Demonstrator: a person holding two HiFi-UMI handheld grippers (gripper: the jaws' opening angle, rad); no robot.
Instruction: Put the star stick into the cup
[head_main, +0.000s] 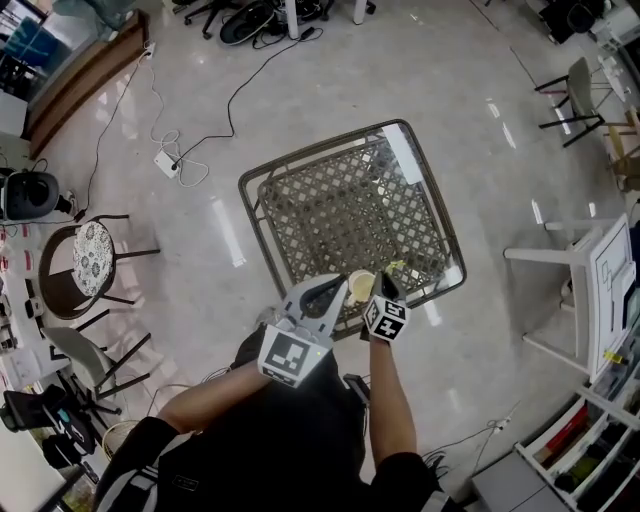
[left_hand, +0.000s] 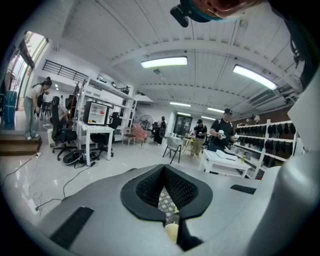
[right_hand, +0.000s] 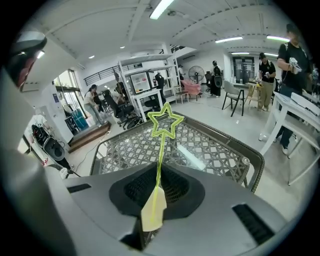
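Our right gripper (head_main: 385, 287) was clamped on the star stick (right_hand: 159, 165) over the lattice table (head_main: 330, 205). Our left gripper (head_main: 337, 289) was closed on the cup (head_main: 360, 287) rim.

Translucent plastic star stick (right_hand: 159, 167), woven wicker table (head_main: 340, 215), glossy floor (head_main: 330, 80).

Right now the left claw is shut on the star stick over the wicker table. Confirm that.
Wrong side: the right claw is shut on the star stick over the wicker table, as the right gripper view shows.
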